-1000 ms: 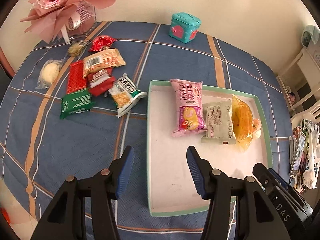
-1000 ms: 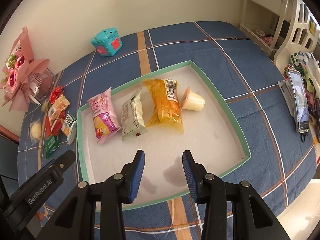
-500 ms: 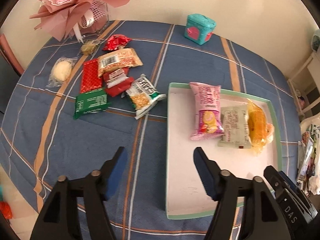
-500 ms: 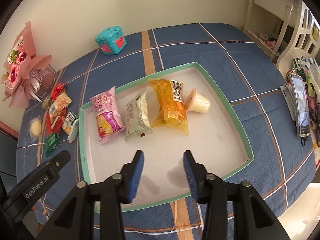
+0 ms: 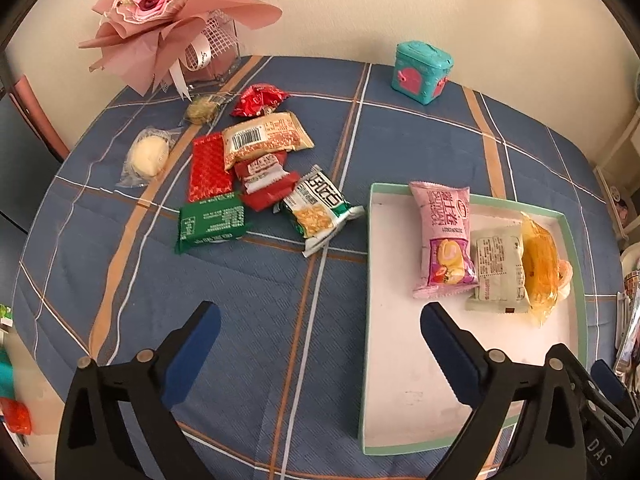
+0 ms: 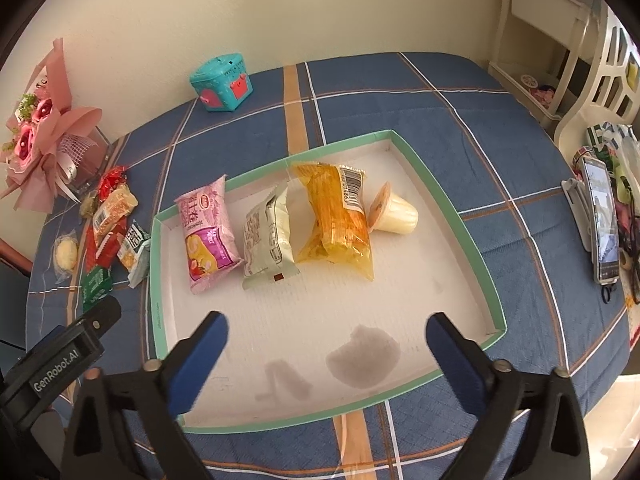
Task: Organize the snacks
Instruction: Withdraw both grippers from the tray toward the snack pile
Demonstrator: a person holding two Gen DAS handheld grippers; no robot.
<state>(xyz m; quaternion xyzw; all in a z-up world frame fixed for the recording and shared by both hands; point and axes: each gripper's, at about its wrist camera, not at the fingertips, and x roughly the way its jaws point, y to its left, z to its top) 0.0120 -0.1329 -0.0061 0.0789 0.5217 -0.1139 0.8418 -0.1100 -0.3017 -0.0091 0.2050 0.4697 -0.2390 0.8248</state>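
A white tray with a green rim (image 5: 404,380) (image 6: 460,216) holds a pink packet (image 5: 444,236) (image 6: 204,232), a pale green packet (image 5: 498,268) (image 6: 268,244), a yellow bag (image 5: 540,264) (image 6: 336,220) and a jelly cup (image 6: 394,212). Loose snacks lie left of the tray: a white-green packet (image 5: 320,208), a green packet (image 5: 212,222), red packets (image 5: 210,166), a tan packet (image 5: 266,136) and a round bun (image 5: 148,156). My left gripper (image 5: 320,326) is open and empty above the cloth at the tray's left rim. My right gripper (image 6: 326,336) is open and empty over the tray's near part.
A pink bouquet (image 5: 172,12) and a teal toy box (image 5: 422,72) stand at the table's back. A phone (image 6: 602,220) and clutter lie at the right edge. White furniture (image 6: 560,36) stands beyond the table. Damp stains (image 6: 360,358) mark the tray floor.
My left gripper has moved left, away from the tray toward the loose snacks. Both grippers have opened wider. The right gripper has barely shifted.
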